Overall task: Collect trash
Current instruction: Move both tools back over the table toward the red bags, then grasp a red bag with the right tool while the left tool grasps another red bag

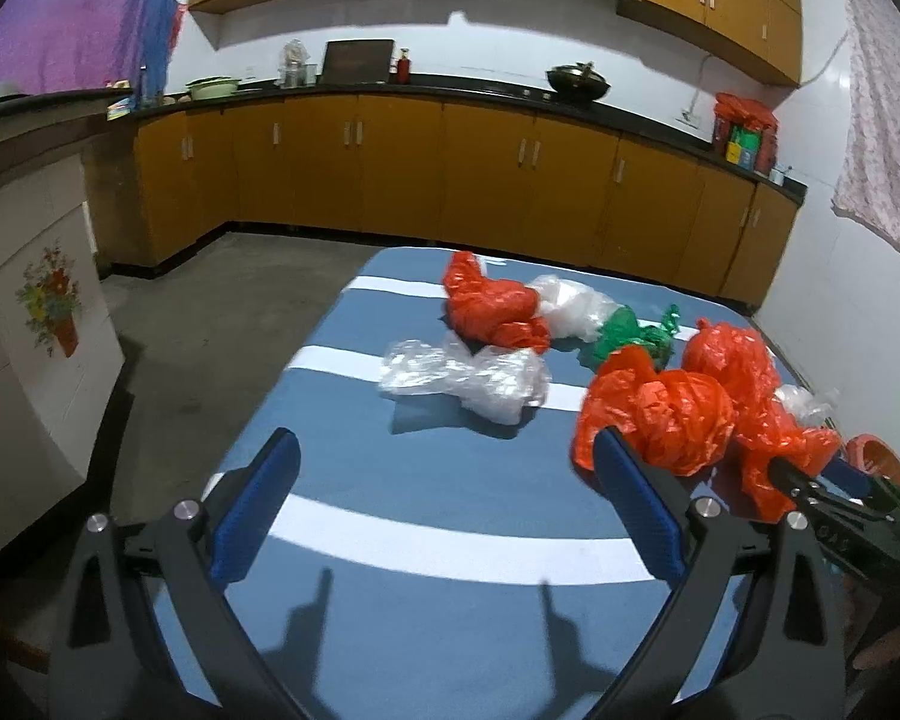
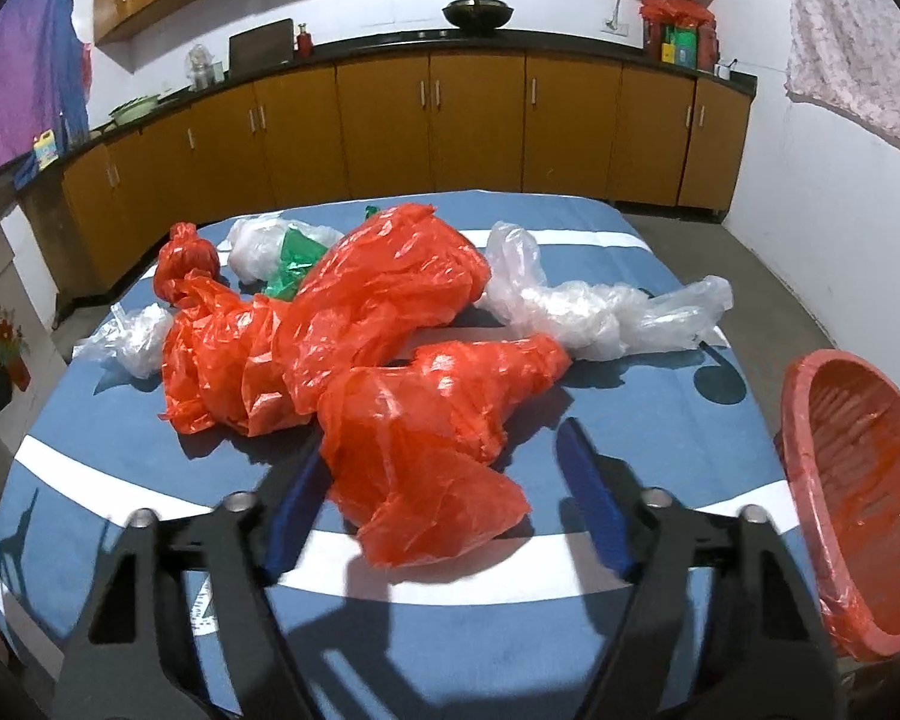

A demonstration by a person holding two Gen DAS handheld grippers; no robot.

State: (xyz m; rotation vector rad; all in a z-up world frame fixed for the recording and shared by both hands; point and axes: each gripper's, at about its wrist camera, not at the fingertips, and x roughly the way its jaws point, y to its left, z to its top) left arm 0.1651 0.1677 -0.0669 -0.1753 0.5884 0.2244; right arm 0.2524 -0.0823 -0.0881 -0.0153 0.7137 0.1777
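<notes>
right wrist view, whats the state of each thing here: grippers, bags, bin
right gripper: open, orange bag's end between its pads
left gripper: open, nothing between its pads
orange bag: crumpled, lying on the table
clear bag: crumpled, untouched
green bag: crumpled, mostly hidden
orange bin: lined, looks empty

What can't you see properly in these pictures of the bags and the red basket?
- Red basket: the right wrist view's edge cuts off its far side; what lies deep inside is unclear.
- Green bag: mostly hidden behind the big orange bag in the right wrist view.
- Right gripper: in the left wrist view, the orange bags hide its fingertips.
- Items on the counter: too small to tell.
</notes>
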